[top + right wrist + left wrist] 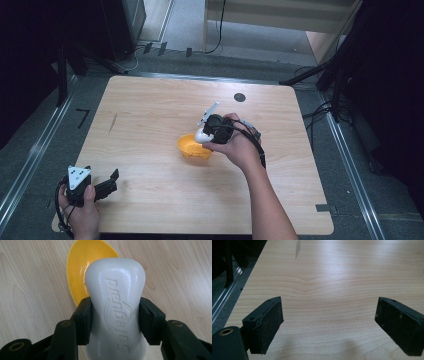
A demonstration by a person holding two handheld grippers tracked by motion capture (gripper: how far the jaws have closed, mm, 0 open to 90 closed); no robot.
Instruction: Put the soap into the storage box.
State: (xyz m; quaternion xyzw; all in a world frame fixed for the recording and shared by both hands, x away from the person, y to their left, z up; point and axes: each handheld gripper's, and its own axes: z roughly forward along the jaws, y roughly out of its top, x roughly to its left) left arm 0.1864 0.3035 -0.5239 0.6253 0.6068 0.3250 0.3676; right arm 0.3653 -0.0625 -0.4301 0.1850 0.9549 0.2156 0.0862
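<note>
A person's right hand-held gripper (116, 320) clamps a smooth white bar of soap with embossed lettering (117, 307), its two black jaws pressed against the bar's narrowed sides. The soap hangs above the pale wooden counter (150, 120), its far end overlapping the rim of a small round yellow plastic bowl (82, 270) that sits near the counter's middle. From the high view, the right hand-held gripper (207, 131) hovers at the bowl's (192, 147) far right edge, the soap (201, 135) tipped down toward it, with the person's forearm reaching in from the near side. At the near left corner, the left hand-held gripper (112, 181) rests low over the wood, well apart from the bowl. Its jaws stand wide, bare counter (329, 277) between them.
</note>
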